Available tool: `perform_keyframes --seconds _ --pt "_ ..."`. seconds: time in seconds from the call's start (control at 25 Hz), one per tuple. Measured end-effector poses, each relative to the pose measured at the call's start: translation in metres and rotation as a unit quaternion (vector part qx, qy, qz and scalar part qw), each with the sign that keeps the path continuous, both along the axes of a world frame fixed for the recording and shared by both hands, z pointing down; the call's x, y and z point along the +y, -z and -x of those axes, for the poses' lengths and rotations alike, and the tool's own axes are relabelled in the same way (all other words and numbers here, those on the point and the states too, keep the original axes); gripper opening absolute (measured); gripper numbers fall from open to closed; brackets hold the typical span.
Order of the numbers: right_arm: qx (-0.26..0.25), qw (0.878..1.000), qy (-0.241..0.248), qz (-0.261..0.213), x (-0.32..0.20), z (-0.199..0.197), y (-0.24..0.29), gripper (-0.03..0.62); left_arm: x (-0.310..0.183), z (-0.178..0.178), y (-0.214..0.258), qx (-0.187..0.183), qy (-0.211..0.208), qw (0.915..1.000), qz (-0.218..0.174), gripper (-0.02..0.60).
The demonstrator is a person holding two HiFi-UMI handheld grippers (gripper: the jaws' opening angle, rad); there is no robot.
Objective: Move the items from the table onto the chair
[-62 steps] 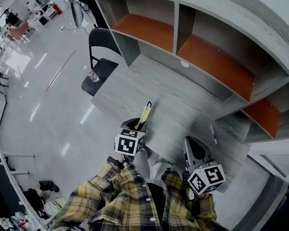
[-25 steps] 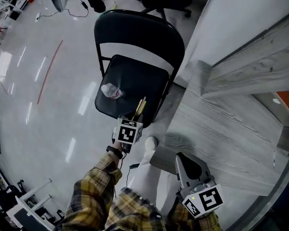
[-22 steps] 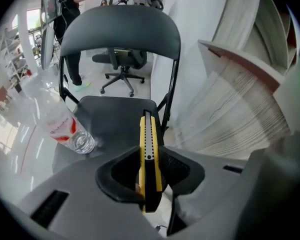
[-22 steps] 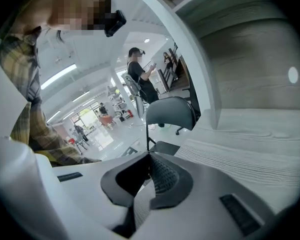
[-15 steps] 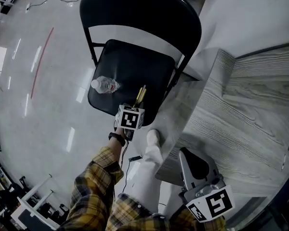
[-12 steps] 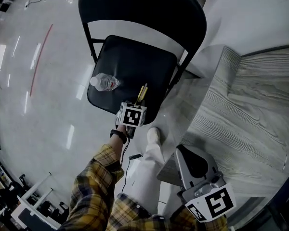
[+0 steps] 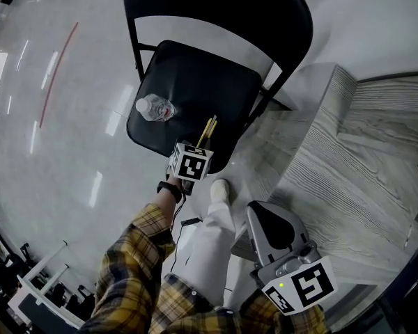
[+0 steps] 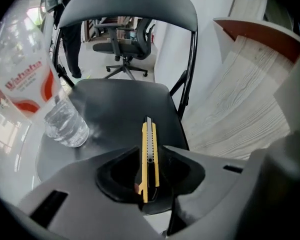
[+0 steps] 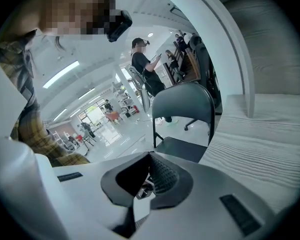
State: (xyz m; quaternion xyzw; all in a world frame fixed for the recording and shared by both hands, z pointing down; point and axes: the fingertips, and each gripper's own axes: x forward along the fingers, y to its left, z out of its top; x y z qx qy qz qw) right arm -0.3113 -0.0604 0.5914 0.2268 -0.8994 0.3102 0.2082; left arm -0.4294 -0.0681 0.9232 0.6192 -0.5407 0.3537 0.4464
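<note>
- While clamped on edge in the left gripper [image 8: 150,175], the knife [image 8: 148,149] (yellow, slim) points forward and down over the front of the chair [image 7: 195,75] seat. Whether its tip touches the seat cannot be told.
- Grip: the left gripper's jaws are closed on the knife's rear half, with nothing else between them.
- Seat contents: one bottle [image 7: 153,108], clear plastic and upright, at the left in the head view, apart from the knife. The rest of the seat is bare black.
- Setting: the folding chair stands just beside the end of the table [image 7: 348,165], which is grey wood grain.
- Other tool: the right gripper [image 9: 149,176] has its jaws together and is empty, held low near the table's edge.
- Step in hand, as judged: setting the knife down on the seat, close to release.
- Next move, as judged: lower the knife until it lies flat on bare seat right of the bottle, part the jaws, then lift clear. The knife should land well in from the front edge so it cannot slide off.
</note>
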Motion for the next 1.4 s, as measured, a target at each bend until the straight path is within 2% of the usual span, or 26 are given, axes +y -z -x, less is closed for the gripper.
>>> perform_keyframes --seconds 0.24,0.36,0.48,0.6,0.76,0.88,1.04,1.28,1.4 --pt "-0.016 1.0 -0.008 0.003 0.006 0.002 0.02 0.018 0.005 0.0 0.075 0.023 0.019 0.9987 -0.041 0.116" --pt "-0.035 0.999 -0.028 -0.011 0.005 -0.007 0.047 0.018 -0.001 -0.011 0.136 0.021 0.019 0.9958 -0.087 0.055" --pt "-0.053 0.997 -0.048 -0.021 0.009 -0.027 0.079 0.018 0.002 -0.03 0.2 0.03 0.04 0.9913 -0.122 0.006" --pt "-0.063 0.995 -0.071 -0.028 0.018 -0.062 0.11 0.018 0.01 -0.058 0.266 0.047 0.043 0.9856 -0.156 0.005" --pt "-0.063 0.991 -0.103 -0.058 0.024 -0.128 0.149 0.018 0.01 -0.123 0.347 0.061 -0.012 0.9771 -0.203 0.005" --pt "-0.058 0.986 -0.127 -0.086 0.027 -0.186 0.179 0.018 0.01 -0.181 0.408 0.066 -0.055 0.9659 -0.244 0.005" --pt "-0.051 0.978 -0.165 -0.12 0.024 -0.269 0.209 0.018 0.006 -0.268 0.471 0.094 -0.093 0.9485 -0.288 0.005" --pt "-0.024 0.96 -0.238 -0.149 0.021 -0.408 0.216 0.018 0.002 -0.4 0.513 0.129 -0.149 0.9287 -0.314 0.005" --pt "-0.008 0.951 -0.269 -0.15 0.024 -0.478 0.212 0.018 0.008 -0.452 0.517 0.138 -0.167 0.9255 -0.311 0.005"
